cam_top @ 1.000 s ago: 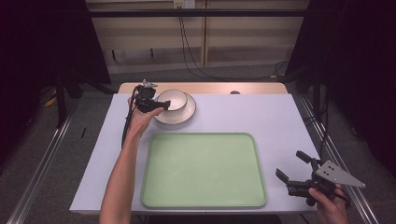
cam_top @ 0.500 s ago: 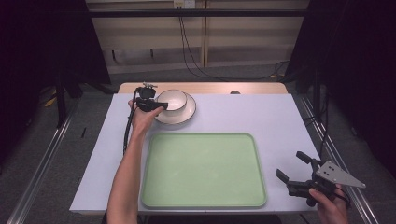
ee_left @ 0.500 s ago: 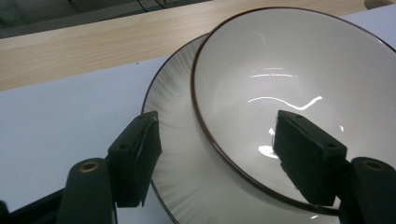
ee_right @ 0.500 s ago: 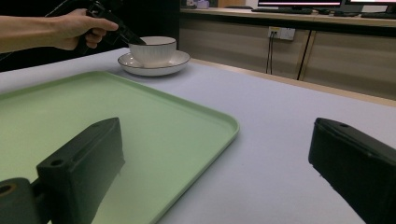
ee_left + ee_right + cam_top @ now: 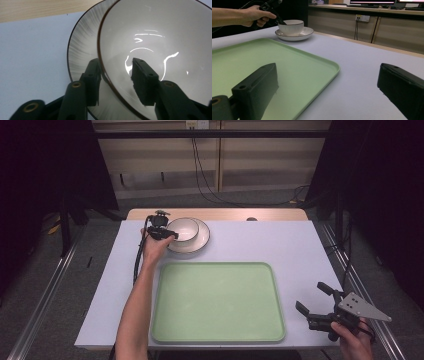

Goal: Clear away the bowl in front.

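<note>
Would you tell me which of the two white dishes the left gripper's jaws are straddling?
The bowl: the left gripper has one jaw inside its rim and one outside. The saucer merely lies beneath it.

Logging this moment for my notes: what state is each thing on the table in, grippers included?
Bowl: upright, empty, sitting on the saucer.
Saucer: flat on the table, under the bowl.
Tray: flat, empty.
Left gripper: jaws astride the bowl's rim, one inside and one outside, have just been closing; a gap still shows.
Right gripper: jaws open, holding nothing, beside the tray.
</note>
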`<state>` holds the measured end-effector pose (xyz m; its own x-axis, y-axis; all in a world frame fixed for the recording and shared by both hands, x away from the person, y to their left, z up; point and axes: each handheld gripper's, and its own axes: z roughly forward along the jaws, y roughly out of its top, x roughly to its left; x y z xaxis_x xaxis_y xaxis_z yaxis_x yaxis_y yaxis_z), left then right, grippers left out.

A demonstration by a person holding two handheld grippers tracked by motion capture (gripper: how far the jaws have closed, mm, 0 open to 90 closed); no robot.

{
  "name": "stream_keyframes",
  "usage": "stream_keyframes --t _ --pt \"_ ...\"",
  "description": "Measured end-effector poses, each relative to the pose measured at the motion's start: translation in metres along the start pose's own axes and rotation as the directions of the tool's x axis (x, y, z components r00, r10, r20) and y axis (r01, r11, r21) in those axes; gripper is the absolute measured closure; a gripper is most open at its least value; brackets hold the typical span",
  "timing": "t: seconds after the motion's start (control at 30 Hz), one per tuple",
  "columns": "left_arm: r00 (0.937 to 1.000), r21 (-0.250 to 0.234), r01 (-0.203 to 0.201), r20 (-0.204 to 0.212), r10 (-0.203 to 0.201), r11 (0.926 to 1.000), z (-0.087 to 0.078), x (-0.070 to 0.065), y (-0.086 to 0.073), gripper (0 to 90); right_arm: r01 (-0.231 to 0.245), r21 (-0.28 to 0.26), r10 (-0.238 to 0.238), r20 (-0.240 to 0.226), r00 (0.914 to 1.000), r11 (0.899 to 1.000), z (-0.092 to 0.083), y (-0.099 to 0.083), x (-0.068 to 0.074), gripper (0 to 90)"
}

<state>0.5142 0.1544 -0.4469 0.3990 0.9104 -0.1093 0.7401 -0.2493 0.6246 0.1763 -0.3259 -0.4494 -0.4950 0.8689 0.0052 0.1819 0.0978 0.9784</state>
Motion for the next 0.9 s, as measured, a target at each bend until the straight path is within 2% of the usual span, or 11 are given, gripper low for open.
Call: stream_keyframes --t 0.1,0.23,0.27,0.3,0.43,0.47,0.67,0.7,0.9 --pt "0.9992 0.014 0.039 0.011 -0.039 0.9991 0.0011 0.0006 0.0001 61.9 0.005 0.0 -0.005 -0.002 1.0 1.0 0.0001 0.0001 -0.0001 2.7" --pt "0.9988 0.009 0.048 0.008 -0.048 0.9988 0.002 -0.0017 -0.0008 61.5 0.0 -0.001 0.0 0.004 1.0 1.0 -0.0002 0.0002 0.0005 2.7" --pt "0.9986 0.004 0.052 0.004 -0.052 0.9986 0.0016 -0.0018 -0.001 67.7 0.001 0.0 -0.001 0.006 1.0 1.0 -0.0005 0.0003 0.0004 2.7" --pt "0.9982 0.009 0.056 0.021 -0.057 0.9984 0.0014 -0.0007 -0.0011 70.7 -0.001 -0.001 0.001 0.008 1.0 1.0 -0.0005 0.0004 0.0005 2.7" --pt "0.9977 0.003 0.058 0.036 -0.058 0.9983 0.0028 -0.0019 -0.0017 78.4 0.0 0.003 0.0 0.003 1.0 1.0 -0.0007 0.0005 0.0007 2.7" --pt "0.9965 -0.004 0.076 0.036 -0.076 0.9971 0.0033 -0.0025 -0.0016 78.7 0.002 0.003 -0.002 0.002 1.0 1.0 -0.0007 0.0004 0.0006 2.7" --pt "0.9936 -0.005 0.101 0.05 -0.101 0.9948 0.0033 -0.0006 -0.0017 80.9 0.001 0.0 -0.001 0.007 1.0 1.0 -0.001 0.0005 0.0004 2.8" --pt "0.9907 -0.014 0.121 0.065 -0.119 0.9926 0.0021 0.0016 -0.0012 82.1 0.002 0.0 -0.002 0.005 1.0 1.0 -0.0008 0.0004 0.0005 2.7" --pt "0.9875 -0.011 0.144 0.065 -0.144 0.9895 0.0014 0.0021 -0.0009 83.0 0.008 -0.004 -0.008 0.006 1.0 1.0 -0.0005 0.0005 0.0006 2.7"
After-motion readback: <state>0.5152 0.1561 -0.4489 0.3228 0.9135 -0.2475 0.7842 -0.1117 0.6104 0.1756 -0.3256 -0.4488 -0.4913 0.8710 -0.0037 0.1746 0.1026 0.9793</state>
